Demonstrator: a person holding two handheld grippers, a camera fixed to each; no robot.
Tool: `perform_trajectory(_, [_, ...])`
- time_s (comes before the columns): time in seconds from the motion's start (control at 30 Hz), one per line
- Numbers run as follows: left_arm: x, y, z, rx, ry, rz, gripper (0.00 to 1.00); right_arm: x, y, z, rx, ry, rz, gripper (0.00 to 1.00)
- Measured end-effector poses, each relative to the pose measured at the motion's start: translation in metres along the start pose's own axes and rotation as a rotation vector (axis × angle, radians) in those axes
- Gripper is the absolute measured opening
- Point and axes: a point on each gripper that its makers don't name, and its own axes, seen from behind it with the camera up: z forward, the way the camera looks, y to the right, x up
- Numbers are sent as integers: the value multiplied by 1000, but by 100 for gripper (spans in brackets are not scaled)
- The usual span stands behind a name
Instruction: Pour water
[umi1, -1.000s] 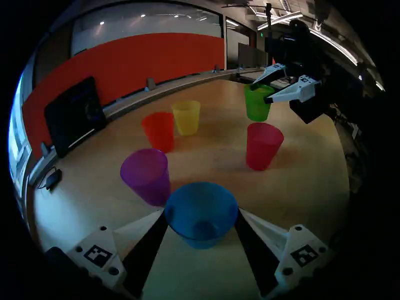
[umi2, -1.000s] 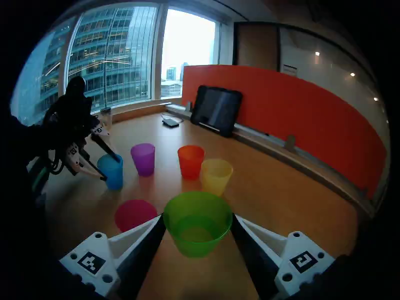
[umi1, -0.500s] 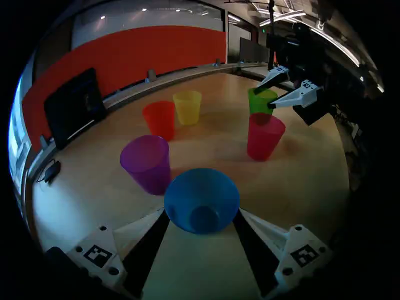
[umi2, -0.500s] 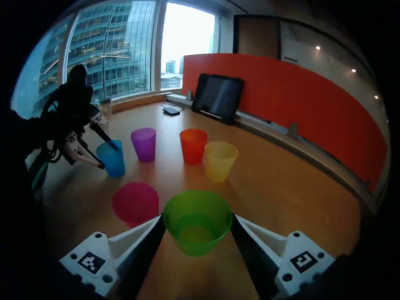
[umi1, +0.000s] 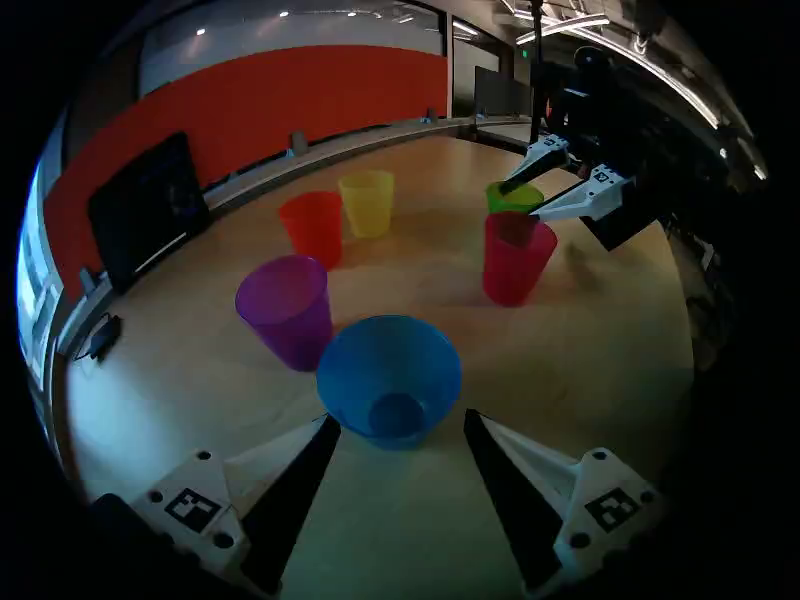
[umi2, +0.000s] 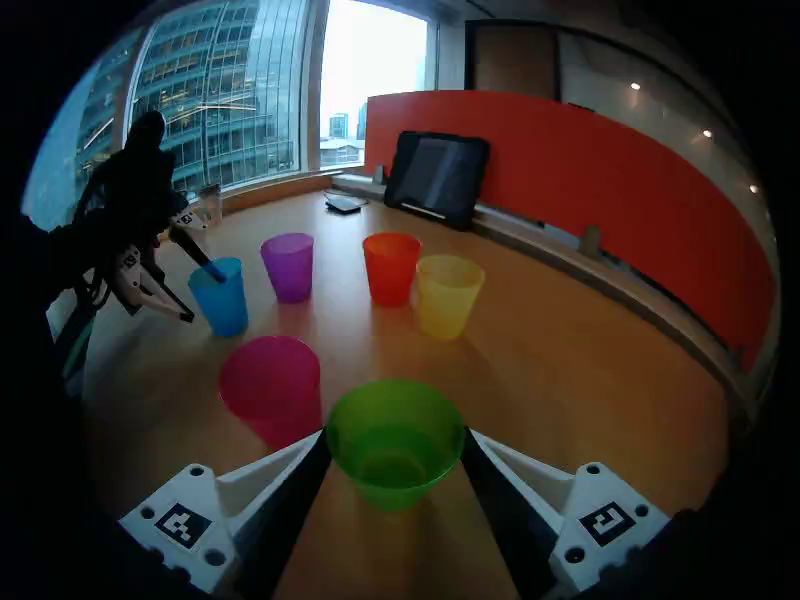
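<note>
Right gripper (umi2: 395, 437): both fingers press the sides of the green cup (umi2: 395, 468), which is held upright. Its contents cannot be made out with certainty.

Left gripper (umi1: 400, 418): the fingers flank the lower part of the blue cup (umi1: 388, 372). Whether they press on it cannot be told.

Change noted: over the last second the green cup has been carried toward the pink cup (umi2: 270, 385), which now sits just beside one right-gripper finger. In the left gripper view the green rim has closed from well apart to directly behind the pink rim.

Assessment: the approach looks nearly complete. The pink cup is the probable receiver, and tilting has not begun. The other cups stand apart on the wooden table (umi2: 570, 370).
</note>
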Motion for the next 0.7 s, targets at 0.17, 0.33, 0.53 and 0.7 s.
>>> perform_trajectory(0.17, [0, 0, -3, 6, 1, -2, 92, -1, -1, 0, -4, 1, -3, 93])
perform_trajectory(0.33, [-1, 2, -5, 7, -1, -3, 92, -6, -1, -2, -11, -4, -4, 94])
perform_trajectory(0.53, [-2, 5, -8, 3, -3, -16, 92, -7, 0, -5, -23, -5, -4, 98])
perform_trajectory(0.7, [-5, 7, -13, 7, -1, -31, 92, -11, 1, -12, -35, -8, -6, 100])
